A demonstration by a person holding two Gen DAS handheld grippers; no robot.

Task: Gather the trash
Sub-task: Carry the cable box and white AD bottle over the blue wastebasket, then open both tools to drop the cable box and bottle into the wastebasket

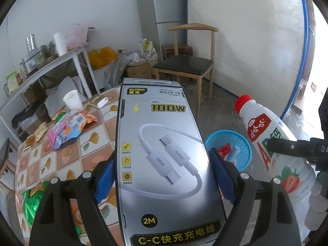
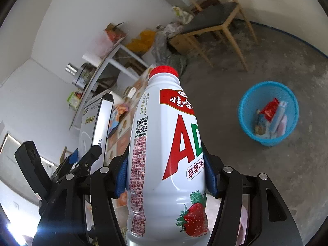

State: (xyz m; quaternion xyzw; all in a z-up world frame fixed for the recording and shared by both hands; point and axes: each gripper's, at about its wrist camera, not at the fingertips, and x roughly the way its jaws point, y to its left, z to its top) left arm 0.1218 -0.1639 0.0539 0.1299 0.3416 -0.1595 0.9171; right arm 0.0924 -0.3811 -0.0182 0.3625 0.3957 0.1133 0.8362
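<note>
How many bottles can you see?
1. The white plastic bottle with a red cap and strawberry label is clamped in the right gripper, above the floor near the blue mesh basket. Others could hide among the clutter.

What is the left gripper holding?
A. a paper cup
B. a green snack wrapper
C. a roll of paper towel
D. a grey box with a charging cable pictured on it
D: in the left wrist view the left gripper has its blue pads pressed on both sides of the grey cable box, while the white bottle with the red cap sits in the right gripper.
</note>
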